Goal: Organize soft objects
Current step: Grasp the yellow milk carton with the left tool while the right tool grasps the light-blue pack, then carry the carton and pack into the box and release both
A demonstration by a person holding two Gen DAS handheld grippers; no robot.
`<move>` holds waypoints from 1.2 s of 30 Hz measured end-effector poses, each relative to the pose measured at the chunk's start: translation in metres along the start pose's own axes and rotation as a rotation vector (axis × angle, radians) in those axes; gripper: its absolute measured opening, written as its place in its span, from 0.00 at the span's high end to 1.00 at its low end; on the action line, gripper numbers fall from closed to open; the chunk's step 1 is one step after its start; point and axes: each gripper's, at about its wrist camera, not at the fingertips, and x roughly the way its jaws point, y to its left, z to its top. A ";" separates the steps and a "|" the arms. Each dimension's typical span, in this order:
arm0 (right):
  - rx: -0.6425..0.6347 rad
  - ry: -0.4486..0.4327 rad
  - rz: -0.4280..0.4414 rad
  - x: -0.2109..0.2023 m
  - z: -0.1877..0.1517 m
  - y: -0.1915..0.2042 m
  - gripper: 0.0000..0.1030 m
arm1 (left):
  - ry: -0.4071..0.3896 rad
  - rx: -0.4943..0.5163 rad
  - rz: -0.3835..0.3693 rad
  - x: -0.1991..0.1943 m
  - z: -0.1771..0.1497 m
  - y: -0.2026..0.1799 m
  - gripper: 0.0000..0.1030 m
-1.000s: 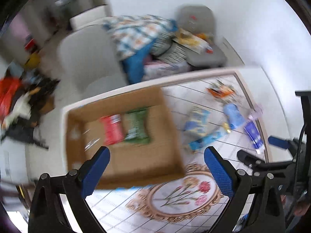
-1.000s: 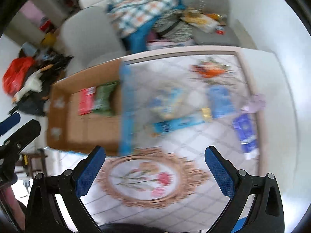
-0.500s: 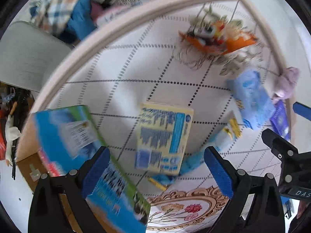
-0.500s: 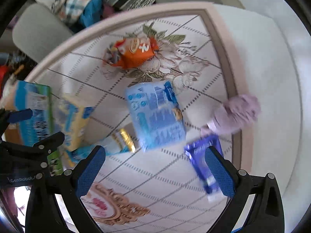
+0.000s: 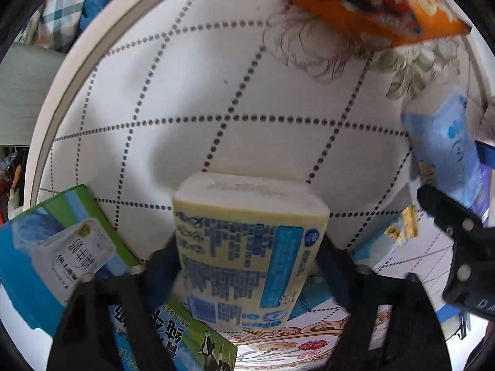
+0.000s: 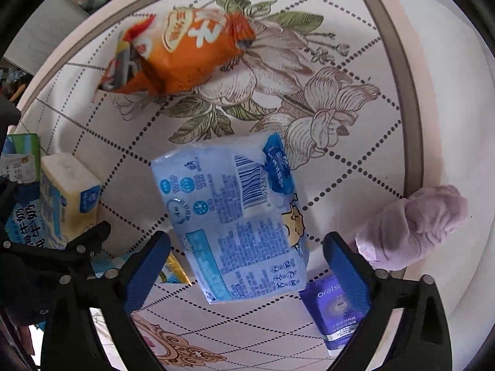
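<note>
A yellow tissue pack (image 5: 247, 247) lies on the patterned tablecloth between the fingers of my left gripper (image 5: 247, 266), which straddle it; the jaws are open around it. It also shows in the right wrist view (image 6: 69, 194). A blue tissue pack (image 6: 232, 216) lies between the open fingers of my right gripper (image 6: 247, 266); it also shows in the left wrist view (image 5: 448, 142). A purple cloth bundle (image 6: 414, 225) sits at the table's right edge.
An orange snack bag (image 6: 182, 52) lies at the far side, also in the left wrist view (image 5: 371, 9). A blue-green milk carton (image 5: 46, 247) stands at the left. A purple tube (image 6: 334, 309) and a light-blue tube (image 5: 380, 241) lie near the grippers.
Both grippers have moved forward and down over the table. The left now straddles the yellow pack and the right the blue pack. The cardboard box has left view.
</note>
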 end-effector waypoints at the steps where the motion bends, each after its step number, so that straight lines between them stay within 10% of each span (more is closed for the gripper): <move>1: 0.003 0.008 0.002 0.002 0.001 0.000 0.11 | -0.002 0.002 -0.008 0.000 0.000 0.000 0.31; 10: 0.006 0.002 -0.049 0.007 -0.001 0.013 0.51 | -0.052 -0.026 -0.018 -0.006 -0.013 -0.010 0.41; 25: 0.003 -0.226 0.080 -0.115 -0.071 0.041 0.54 | -0.414 -0.235 -0.237 -0.156 -0.132 0.046 0.41; 36: -0.114 -0.279 0.216 -0.178 -0.134 0.195 0.54 | -0.498 -0.406 -0.147 -0.172 -0.249 0.199 0.41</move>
